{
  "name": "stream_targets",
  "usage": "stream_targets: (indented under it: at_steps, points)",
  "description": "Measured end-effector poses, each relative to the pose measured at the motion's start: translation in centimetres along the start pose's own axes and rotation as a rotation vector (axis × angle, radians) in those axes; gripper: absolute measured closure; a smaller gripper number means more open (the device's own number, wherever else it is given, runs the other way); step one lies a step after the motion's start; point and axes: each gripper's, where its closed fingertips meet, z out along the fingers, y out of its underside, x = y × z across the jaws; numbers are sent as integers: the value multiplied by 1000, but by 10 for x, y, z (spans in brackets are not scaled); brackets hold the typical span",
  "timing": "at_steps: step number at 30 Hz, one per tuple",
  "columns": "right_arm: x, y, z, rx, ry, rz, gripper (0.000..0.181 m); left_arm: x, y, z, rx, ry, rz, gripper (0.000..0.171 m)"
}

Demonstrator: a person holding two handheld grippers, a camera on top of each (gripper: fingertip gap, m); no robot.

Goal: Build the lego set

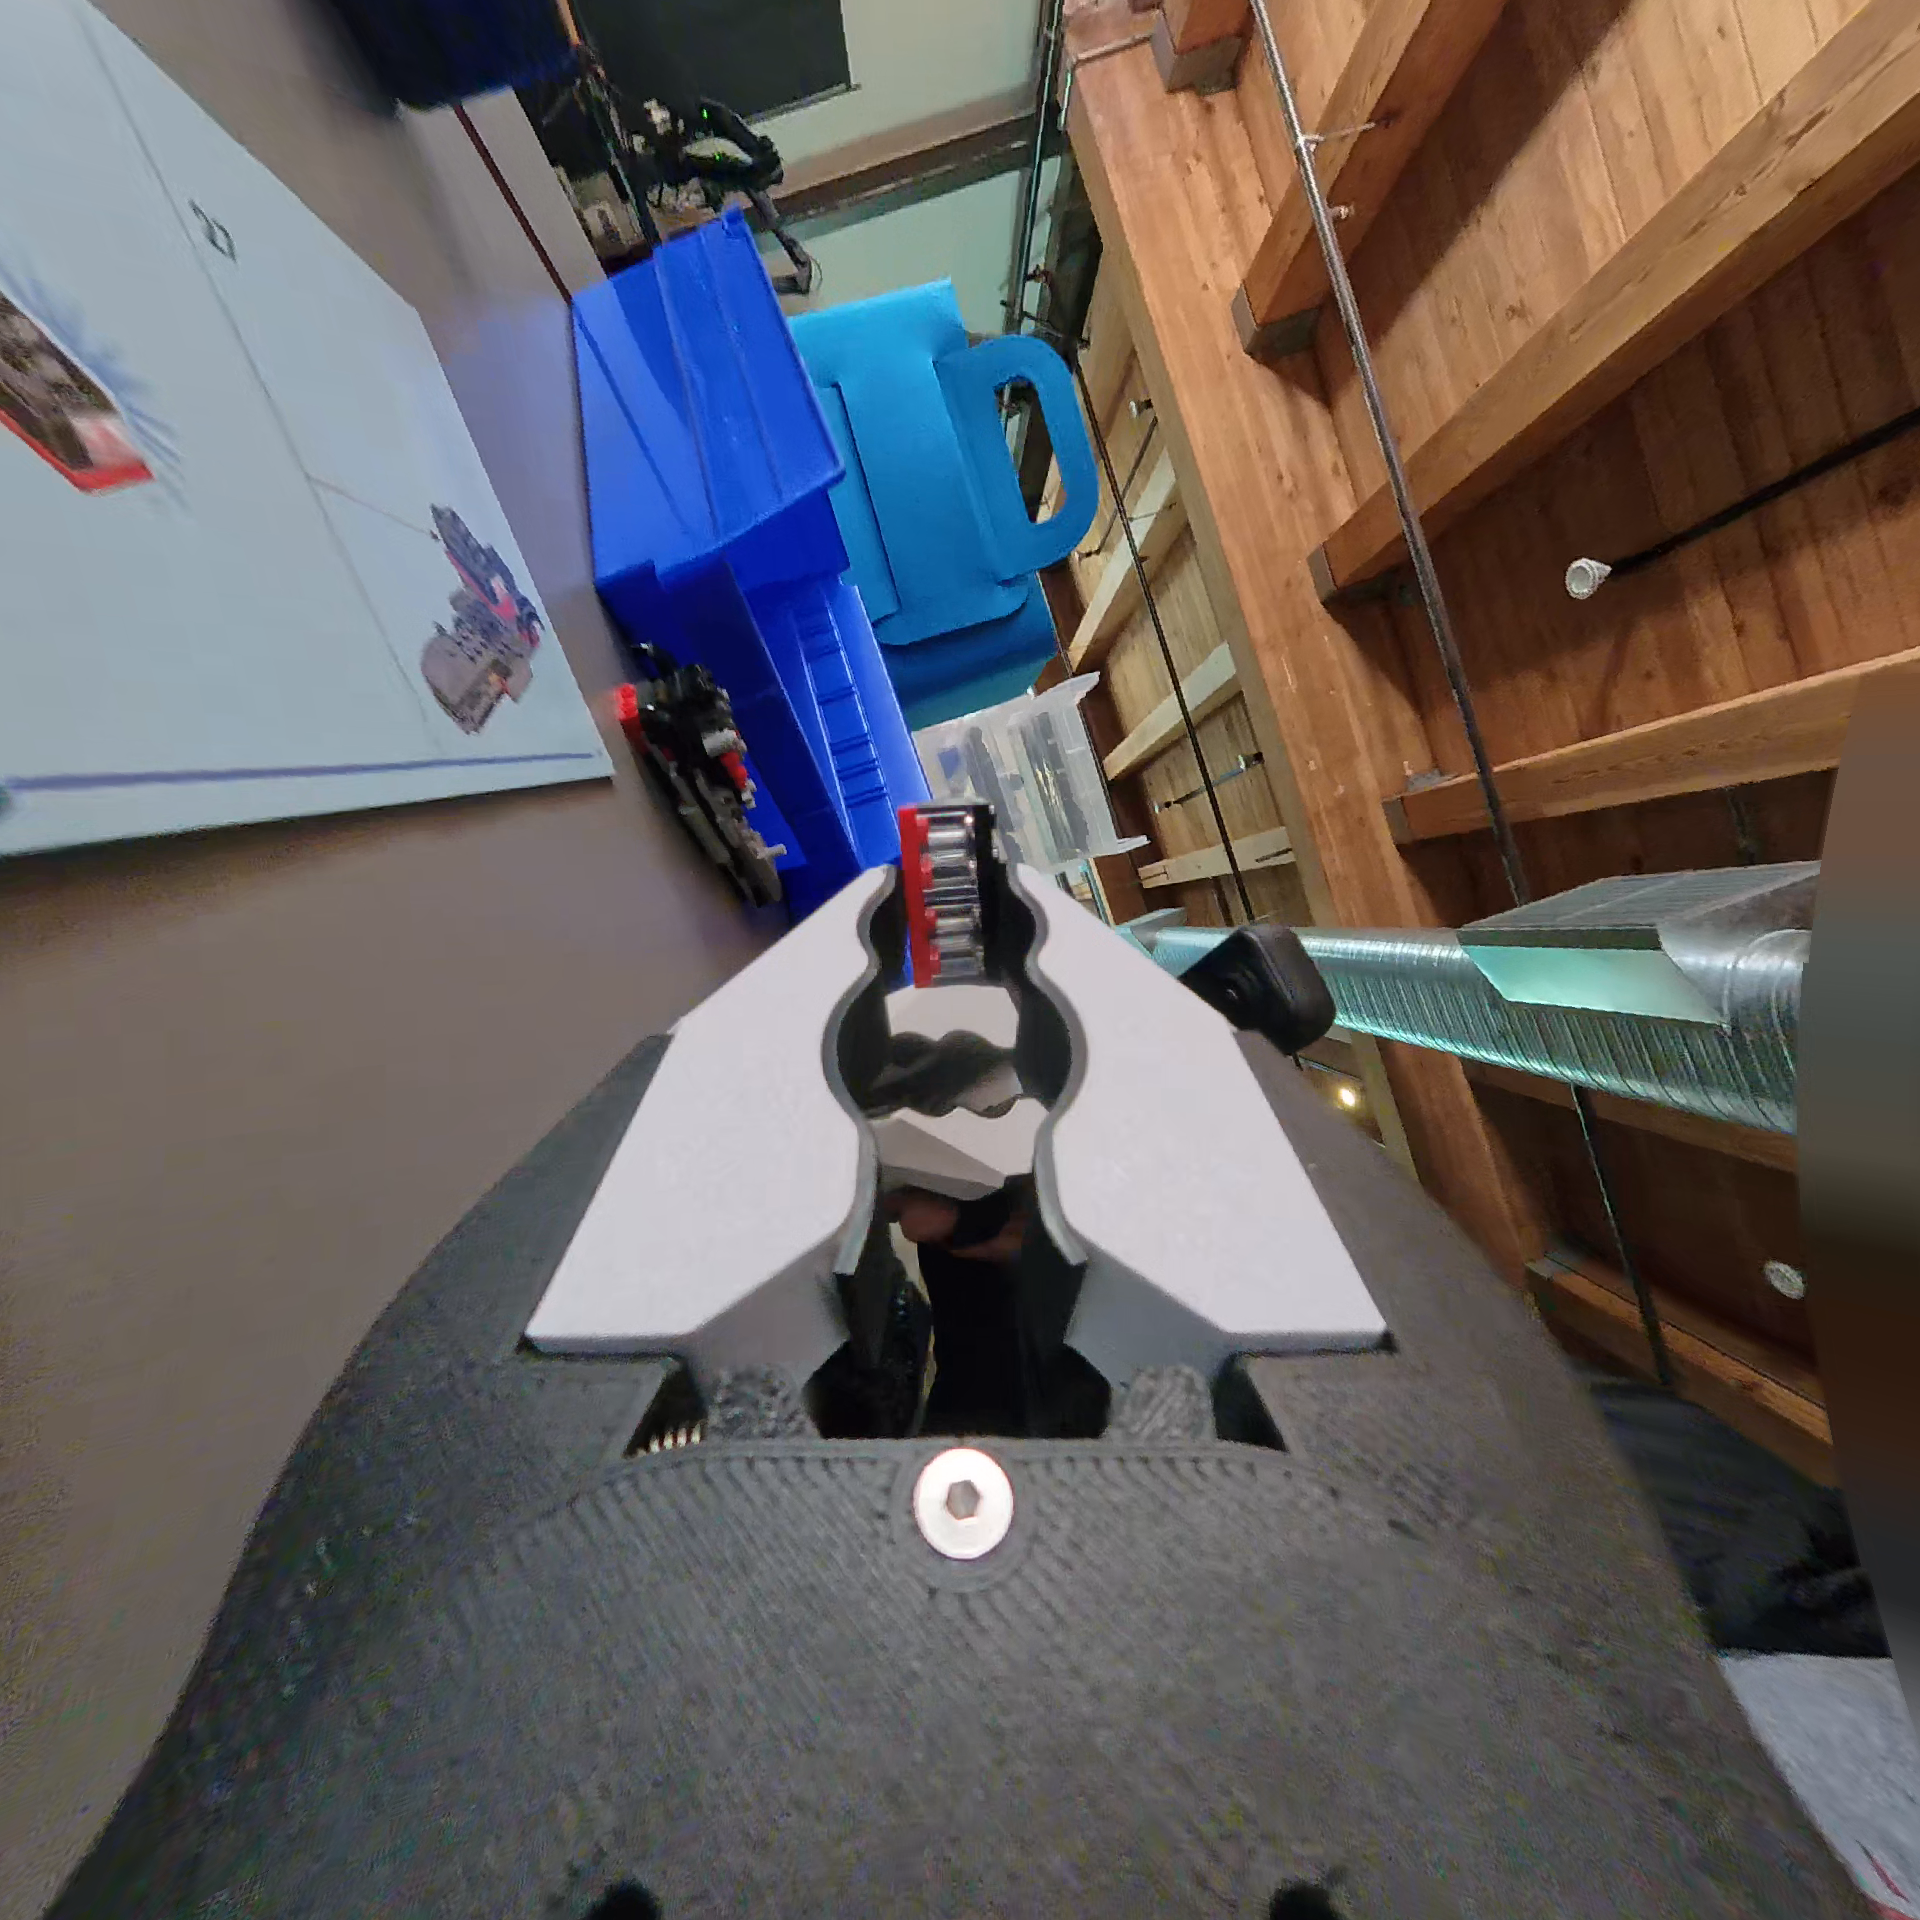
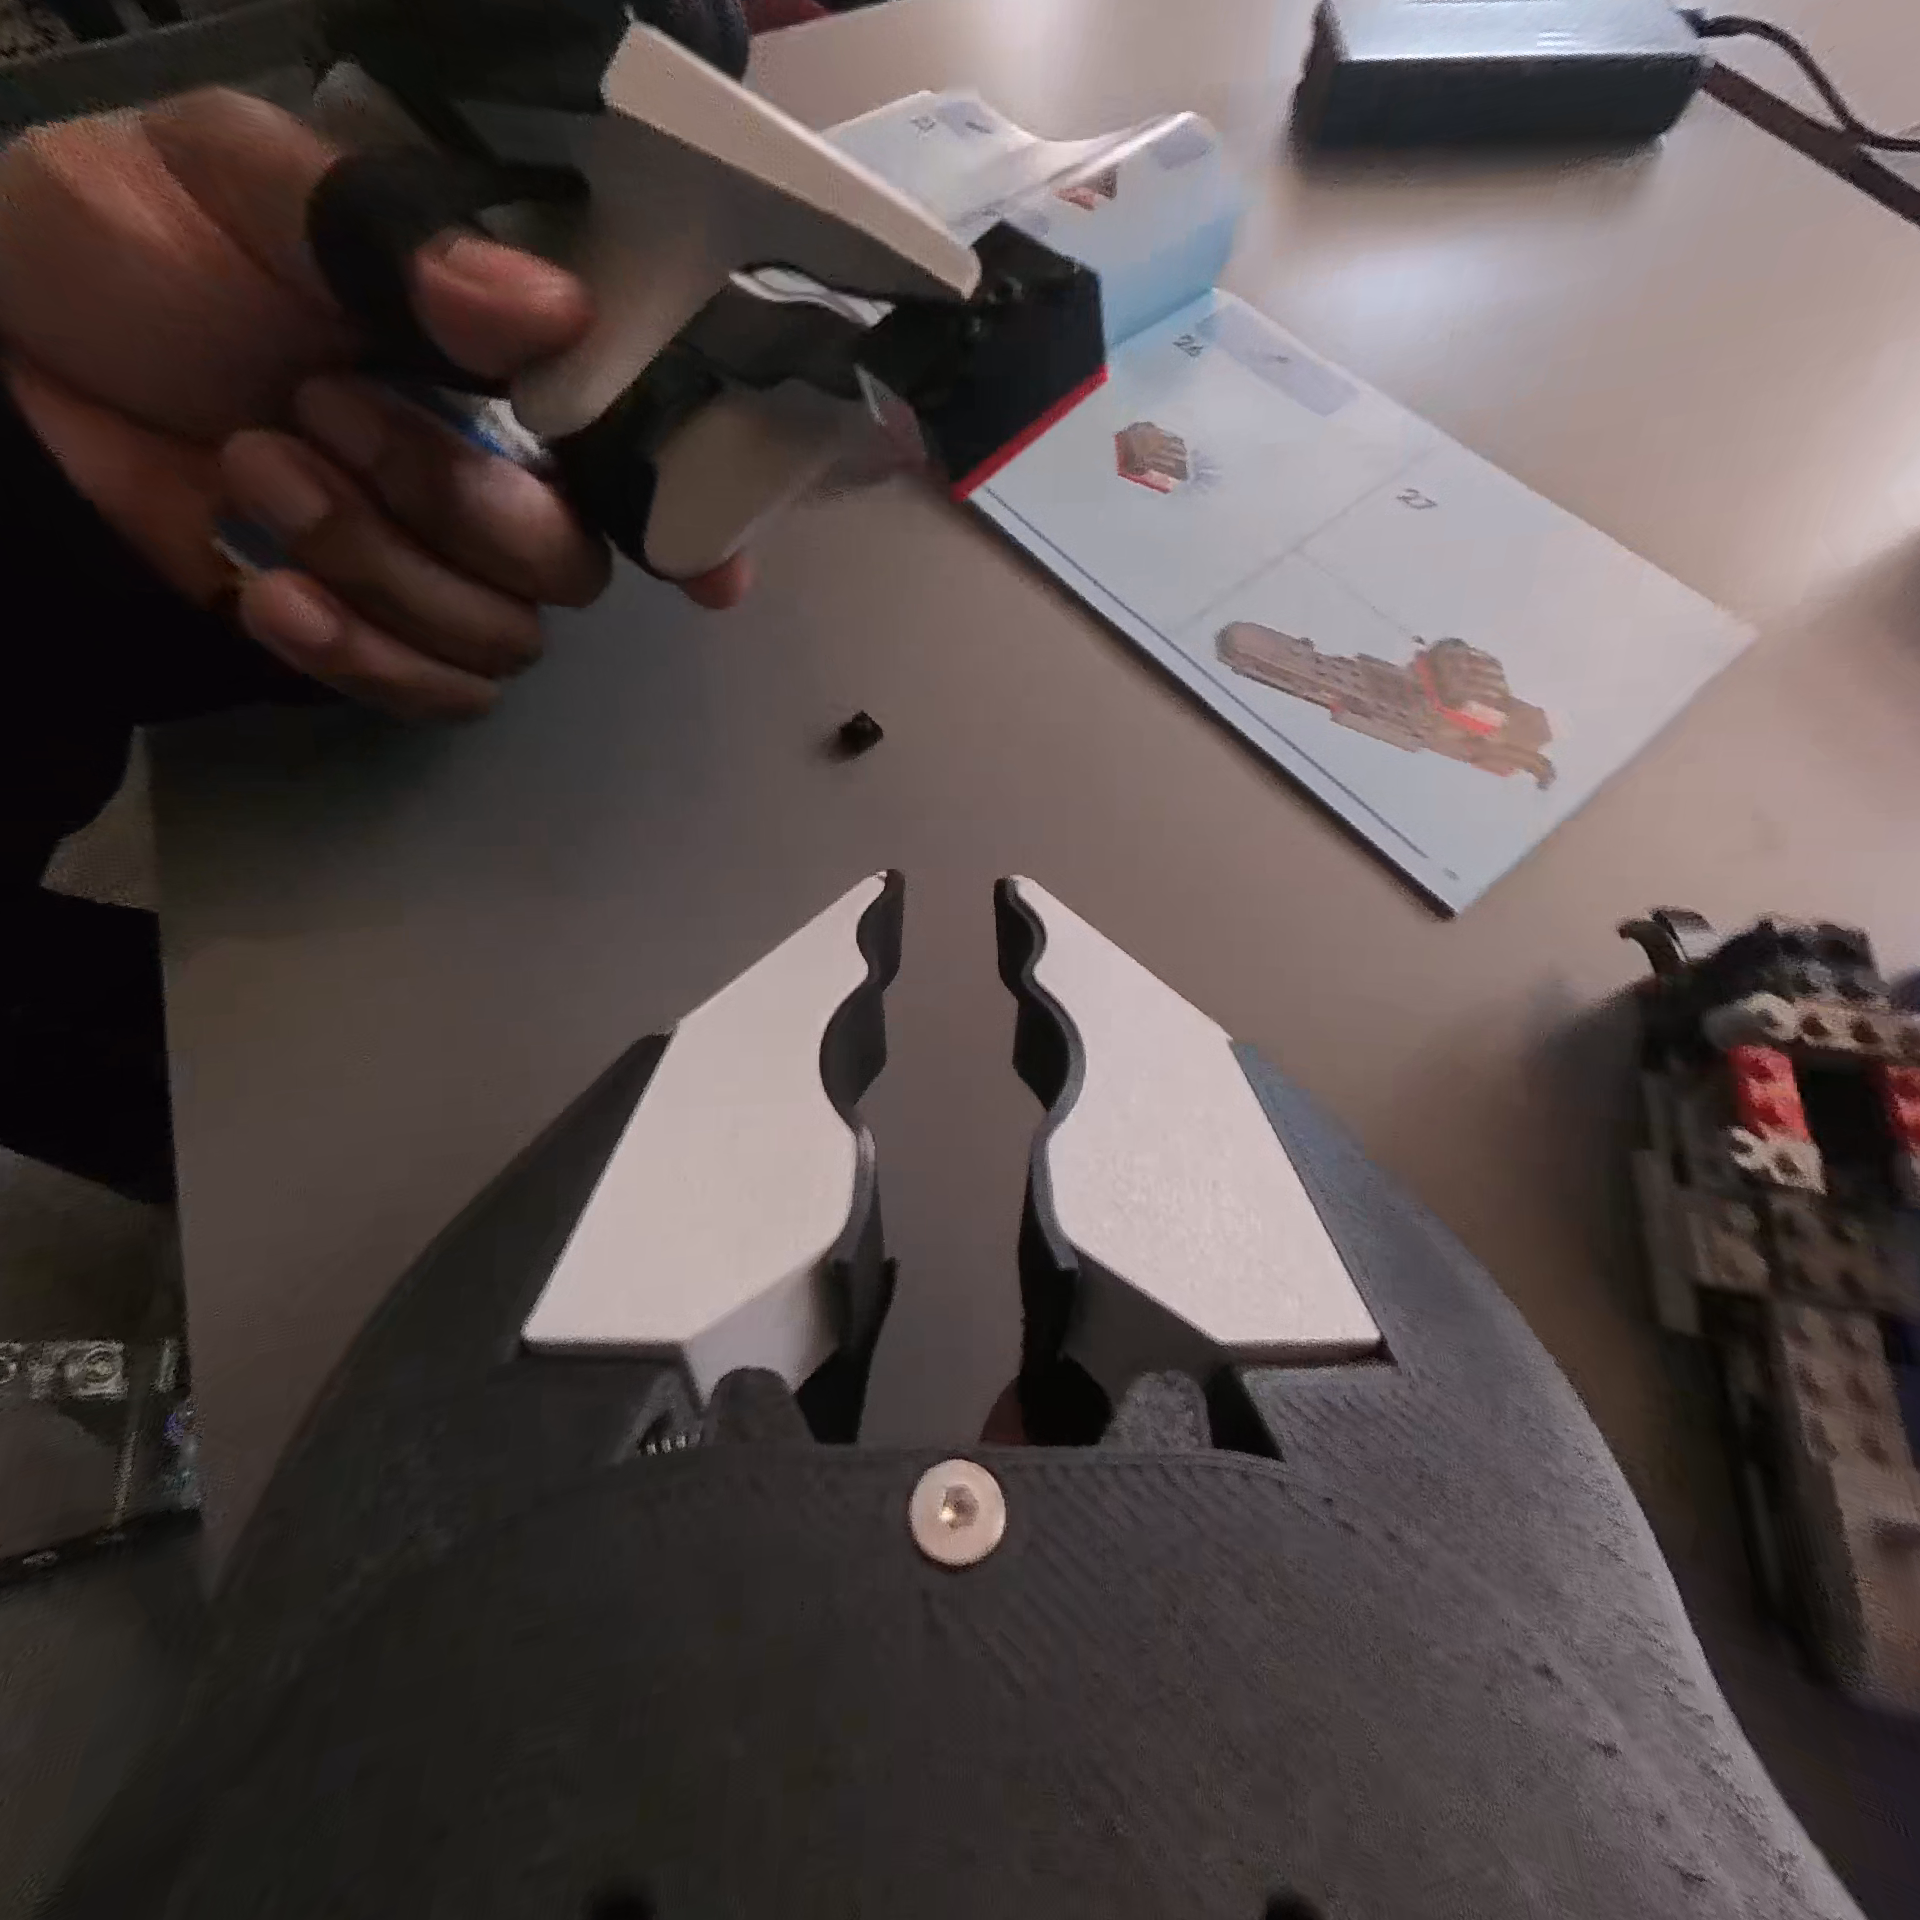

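The left hand-held gripper (image 1: 951, 914) is clenched on a small black-and-red lego sub-assembly (image 1: 948, 899), held in the air above the grey surface (image 2: 520, 883). The right hand-held gripper (image 2: 948, 904) is released with nothing between its fingers, pointing at a tiny black lego piece (image 2: 858, 736) lying on the surface. The larger lego build (image 2: 1808, 1247) lies to its right, just below the open instruction booklet (image 2: 1351, 582).

Left claw (image 1: 951, 914) — white fingers, black body — pinches a black block (image 1: 948, 899) edged red. Blue bins (image 1: 717, 540) beyond it; ahead of the right claw (image 2: 948, 904), a grey tabletop (image 2: 623, 883) — pale-blue booklet (image 2: 1351, 582).
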Motion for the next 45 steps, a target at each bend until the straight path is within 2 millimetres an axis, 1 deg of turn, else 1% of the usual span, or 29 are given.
stream_targets:
  at_steps: [5, 8, 11, 19, 23, 25, 28, 31, 33, 37, 39, 42, 45]
  points:
    - [-11, -9, 28, -30, -37, -34, 162, -3, -13, -13, 36, -24, 16, 155]
    - [-16, -10, 44, -68, -53, -72, 162, -5, -14, -14, 42, -23, -1, 155]
    - [-19, -10, 54, -105, -63, -106, 161, -5, -14, -14, 43, -21, -9, 155]
    - [-23, -7, 67, -168, -110, -144, 161, -6, -14, -14, 51, -8, -42, 154]
    - [-23, -8, 68, -169, -120, -146, 169, -6, -13, -12, 48, -7, -45, 154]
    - [-23, -7, 67, -169, -119, -146, 169, -6, -12, -11, 47, -8, -47, 154]
    - [-19, -3, 61, -167, -102, -160, 169, -6, -10, -10, 44, -11, -50, 154]
    - [-11, -6, 43, -128, -73, -159, 169, -7, -5, -5, 38, -8, -67, 154]
    - [-5, -16, 23, -73, -56, -146, 170, -6, 0, 0, 39, 6, -102, 154]
    - [6, -48, -18, 35, -27, -134, 170, -3, 13, 15, 49, 45, -202, 154]
    - [9, -60, -33, 60, -18, -142, 170, -1, 21, 22, 47, 58, -241, 154]
    - [10, -65, -41, 52, -6, -175, 170, 0, 31, 30, 38, 68, -280, 154]
    - [8, -63, -39, 38, -10, -196, 169, -1, 38, 35, 32, 73, -311, 154]
